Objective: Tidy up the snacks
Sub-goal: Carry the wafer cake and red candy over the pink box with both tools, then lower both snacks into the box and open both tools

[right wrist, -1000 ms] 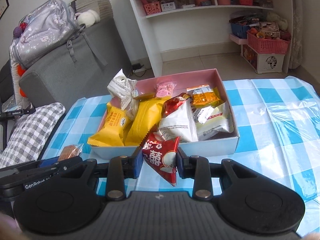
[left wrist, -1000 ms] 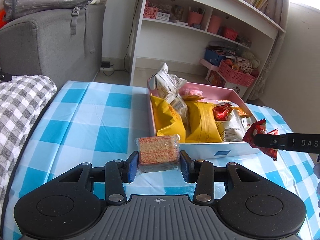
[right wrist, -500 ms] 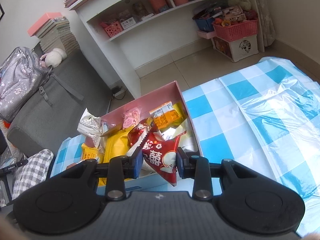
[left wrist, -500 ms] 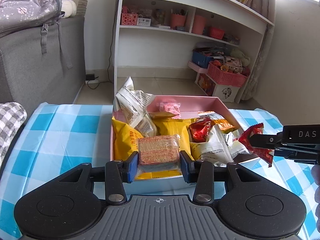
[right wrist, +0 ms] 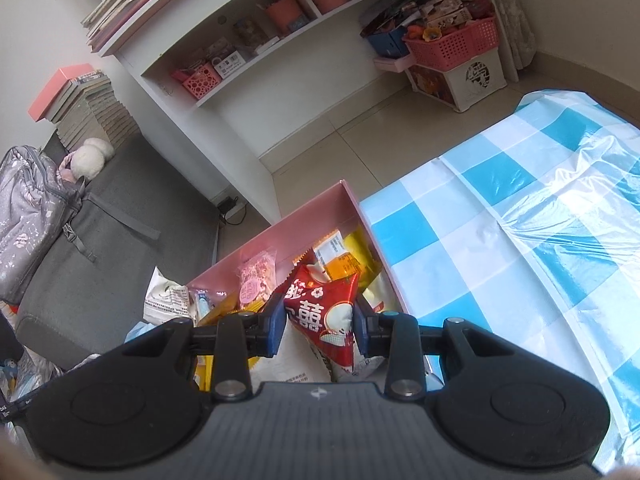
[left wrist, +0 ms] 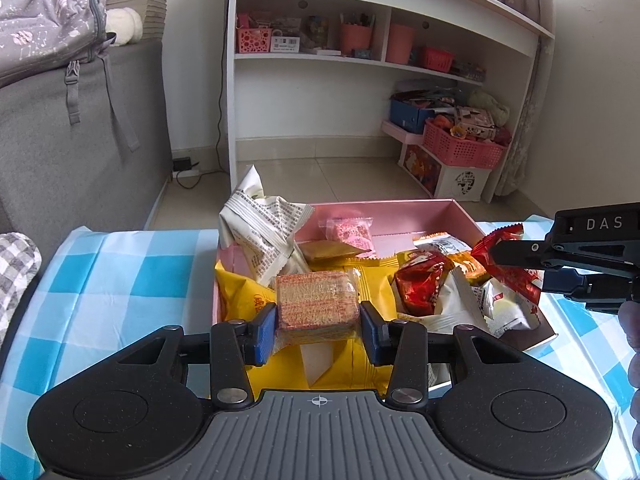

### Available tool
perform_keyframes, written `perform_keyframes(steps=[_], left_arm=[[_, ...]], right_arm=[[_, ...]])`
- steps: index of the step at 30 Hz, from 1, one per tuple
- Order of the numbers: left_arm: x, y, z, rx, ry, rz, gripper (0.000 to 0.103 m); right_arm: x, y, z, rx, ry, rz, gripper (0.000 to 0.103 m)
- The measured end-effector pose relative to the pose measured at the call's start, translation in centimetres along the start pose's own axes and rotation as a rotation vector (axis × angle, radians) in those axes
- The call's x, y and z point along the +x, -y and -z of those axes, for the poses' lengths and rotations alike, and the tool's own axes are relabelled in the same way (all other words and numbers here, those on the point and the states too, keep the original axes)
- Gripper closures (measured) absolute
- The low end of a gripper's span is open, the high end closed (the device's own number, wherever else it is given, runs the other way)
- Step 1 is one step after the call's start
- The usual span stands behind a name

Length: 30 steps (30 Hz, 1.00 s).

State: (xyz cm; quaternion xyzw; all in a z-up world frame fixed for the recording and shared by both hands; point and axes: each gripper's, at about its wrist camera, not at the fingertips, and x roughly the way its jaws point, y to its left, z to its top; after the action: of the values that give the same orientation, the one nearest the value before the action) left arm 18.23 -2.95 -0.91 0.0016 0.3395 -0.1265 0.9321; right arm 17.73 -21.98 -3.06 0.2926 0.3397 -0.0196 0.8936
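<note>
My left gripper is shut on a clear-wrapped biscuit pack and holds it over the left half of the pink box, above the yellow bags. My right gripper is shut on a red snack packet and holds it over the right half of the pink box. The right gripper with its red packet also shows in the left wrist view at the right. The box holds several snack bags.
The box stands on a table with a blue-and-white checked cloth. A white shelf unit and pink baskets stand beyond on the floor. A grey sofa with a backpack is at the left.
Both grippers have moved forward from the table's front to above the box, each still holding its snack. The right gripper has also tilted downward.
</note>
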Motion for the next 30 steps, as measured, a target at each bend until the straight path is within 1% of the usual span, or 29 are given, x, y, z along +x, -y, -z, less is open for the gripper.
perform_keyframes(steps=[5, 7, 10, 14, 19, 21, 22, 23, 25, 26, 27, 29, 30], left_arm=[[0.7, 0.4, -0.6, 0.001, 0.007, 0.011, 0.062], [0.9, 0.7, -0.8, -0.003, 0.015, 0.018, 0.062], [1.2, 1.4, -1.0, 0.015, 0.033, 0.024, 0.062], [1.7, 2.2, -1.4, 0.028, 0.033, 0.035, 0.062], [2.4, 3.0, -1.7, 0.059, 0.034, 0.05, 0.062], [2.7, 3.2, -1.8, 0.063, 0.033, 0.051, 0.061], [2.9, 3.3, -1.8, 0.067, 0.03, 0.053, 0.06], [3.1, 3.4, -1.8, 0.075, 0.025, 0.059, 0.058], [3.2, 3.9, -1.6, 0.11, 0.02, 0.06, 0.051], [3.1, 4.2, -1.5, 0.131, 0.026, 0.054, 0.041], [2.9, 4.3, -1.4, 0.142, 0.033, 0.049, 0.029], [2.5, 4.5, -1.3, 0.152, 0.04, 0.045, 0.019], [2.3, 4.6, -1.4, 0.148, 0.038, 0.045, 0.017]], right_arm=[[0.9, -0.7, -0.8, -0.015, 0.003, -0.014, 0.071], [1.4, -0.9, -0.9, -0.01, -0.014, -0.022, 0.071], [1.8, -1.8, -1.0, -0.042, -0.02, -0.026, 0.071], [2.4, -2.6, -1.6, -0.057, -0.019, -0.032, 0.071], [3.2, -3.1, -2.1, -0.093, -0.027, -0.01, 0.07], [3.5, -3.1, -2.0, -0.104, -0.03, -0.007, 0.069], [3.6, -3.0, -2.0, -0.101, -0.034, -0.008, 0.067], [3.7, -2.9, -2.0, -0.094, -0.036, -0.007, 0.06], [3.6, -2.7, -2.0, -0.083, -0.033, -0.004, 0.055], [3.6, -2.5, -2.0, -0.081, -0.036, -0.001, 0.051], [3.5, -2.4, -2.0, -0.078, -0.04, 0.002, 0.048], [3.1, -2.1, -2.0, -0.067, -0.032, 0.007, 0.037], [2.9, -2.0, -2.1, -0.059, -0.029, 0.008, 0.035]])
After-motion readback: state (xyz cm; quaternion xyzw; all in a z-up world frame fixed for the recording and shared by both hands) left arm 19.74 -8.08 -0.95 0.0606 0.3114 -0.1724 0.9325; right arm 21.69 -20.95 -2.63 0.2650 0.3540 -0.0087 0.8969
